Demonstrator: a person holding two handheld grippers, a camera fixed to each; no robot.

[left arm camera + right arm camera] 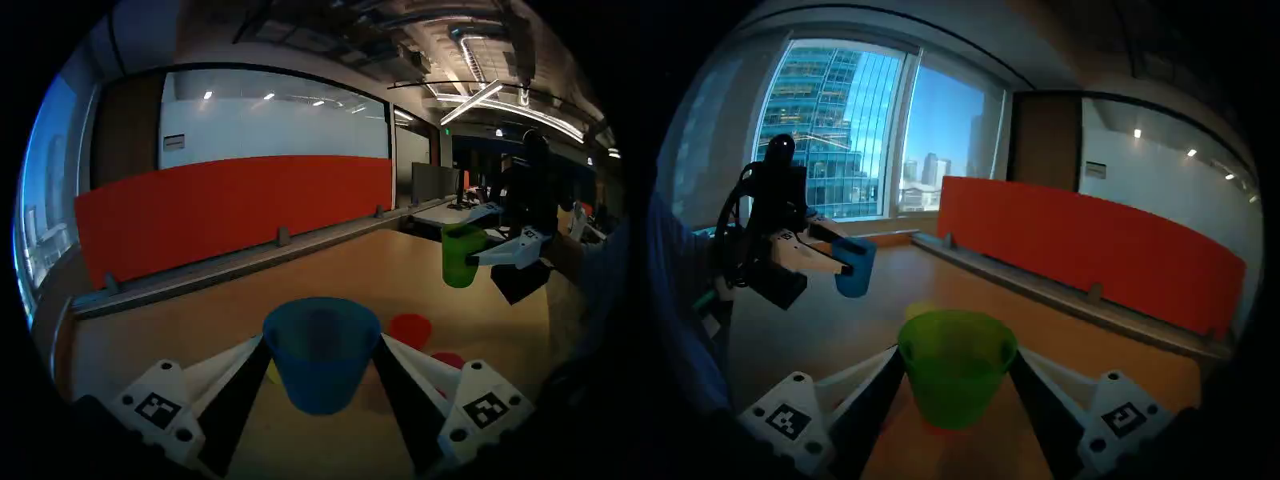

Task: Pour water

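Tabletop [336, 264] of pale wood formed the work surface, bounded at its far edge by a long red partition [240, 208]. You held both tools above it, well apart and roughly level, which left room for one cup to be tilted toward the other. The left gripper [322, 340] had its fingers pressed on opposite sides of the blue cup [322, 364], pinching it upright below the rim so that the mouth was unobstructed. The right gripper [956, 350] pinched the green cup [956, 380] in the same manner, upright. Both cups appeared lifted off the table. Neither was tilted, so pouring had probably not begun; whether either held water could not be determined. Red disc markers [410, 326] lay on the table beyond the blue cup, probably as set-down positions.
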